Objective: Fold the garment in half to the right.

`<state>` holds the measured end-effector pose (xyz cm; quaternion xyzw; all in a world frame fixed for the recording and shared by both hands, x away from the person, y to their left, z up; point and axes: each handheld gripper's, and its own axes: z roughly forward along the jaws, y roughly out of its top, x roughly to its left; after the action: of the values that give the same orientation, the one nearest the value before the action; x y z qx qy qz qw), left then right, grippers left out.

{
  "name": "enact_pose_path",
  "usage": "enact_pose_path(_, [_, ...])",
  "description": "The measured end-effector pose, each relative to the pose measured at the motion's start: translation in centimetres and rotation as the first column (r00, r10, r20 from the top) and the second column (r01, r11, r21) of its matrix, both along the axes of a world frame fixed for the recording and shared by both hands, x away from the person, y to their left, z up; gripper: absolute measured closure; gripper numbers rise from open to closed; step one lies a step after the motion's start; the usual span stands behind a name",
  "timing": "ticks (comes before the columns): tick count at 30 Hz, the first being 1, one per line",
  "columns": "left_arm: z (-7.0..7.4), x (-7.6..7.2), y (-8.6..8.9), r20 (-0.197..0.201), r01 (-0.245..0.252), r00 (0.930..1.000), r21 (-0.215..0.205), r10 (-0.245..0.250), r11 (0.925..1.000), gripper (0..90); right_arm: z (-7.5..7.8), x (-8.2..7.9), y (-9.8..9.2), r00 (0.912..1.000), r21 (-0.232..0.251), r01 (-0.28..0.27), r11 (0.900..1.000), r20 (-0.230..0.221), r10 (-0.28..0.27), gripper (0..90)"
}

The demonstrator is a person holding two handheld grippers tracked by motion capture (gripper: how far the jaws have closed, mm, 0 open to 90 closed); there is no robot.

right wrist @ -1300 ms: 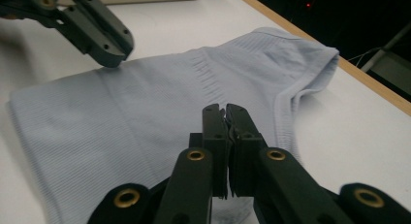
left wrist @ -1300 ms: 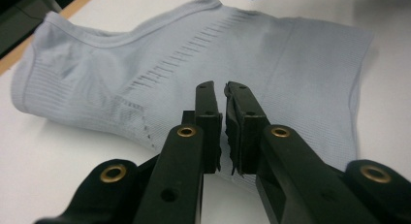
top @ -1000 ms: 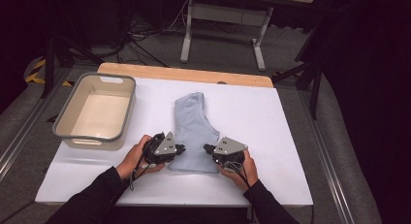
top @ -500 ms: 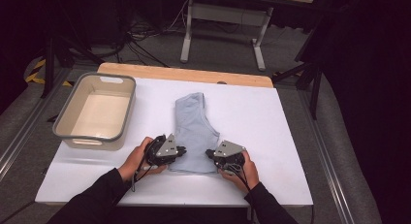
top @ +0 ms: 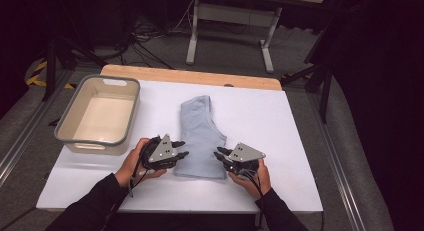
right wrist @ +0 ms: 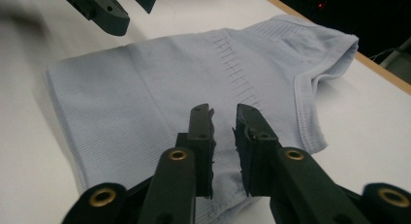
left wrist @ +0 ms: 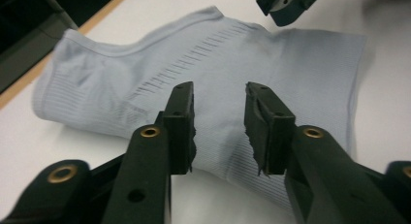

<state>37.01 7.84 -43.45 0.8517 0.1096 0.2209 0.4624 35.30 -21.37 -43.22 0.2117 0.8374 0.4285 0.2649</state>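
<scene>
We see one white tabletop (top: 280, 131) over grey carpet, one folded pale-blue ribbed top (top: 200, 136), one grey plastic tub (top: 100, 113); the left gripper (top: 181, 150) and right gripper (top: 220, 153) have just been opening, nothing pinched.

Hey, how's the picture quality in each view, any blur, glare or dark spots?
High view: even light on the white table, room behind nearly black, image soft. Left gripper view: folded garment fairly sharp, far right corner smeared. Right gripper view: the same garment crisp, top left corner blurred, no glare.
</scene>
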Motion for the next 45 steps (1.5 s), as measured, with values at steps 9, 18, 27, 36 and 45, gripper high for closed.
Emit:
enact_pose_path(9, [0.3,-0.5,1.1,0.026,-0.022,0.9994,-0.028,0.023,0.9993,50.7,0.6,-0.6,-0.2,0.9989,0.019,0.009,1.000,0.045,-0.010,60.5])
enact_pose_path(18, [0.2,-1.1,1.7,0.021,-0.034,0.9992,-0.043,0.035,0.9985,39.3,0.5,-1.4,-1.4,0.9961,0.031,0.055,0.998,0.068,-0.057,42.5])
enact_pose_path(27, [-0.1,-1.7,2.9,0.019,-0.049,0.9986,-0.060,0.050,0.9970,31.9,0.3,-1.7,-2.4,0.9922,0.041,0.094,0.995,0.078,-0.097,31.8])
enact_pose_path(36, [-0.2,-2.3,4.0,0.016,-0.070,0.9973,-0.075,0.072,0.9947,25.8,0.3,-2.0,-3.0,0.9884,0.060,0.119,0.991,0.088,-0.124,24.0])
enact_pose_path(45, [-0.1,-2.8,5.7,-0.003,-0.097,0.9953,-0.120,0.097,0.9880,20.2,0.2,-2.6,-3.6,0.9830,0.069,0.140,0.988,0.110,-0.147,18.8])
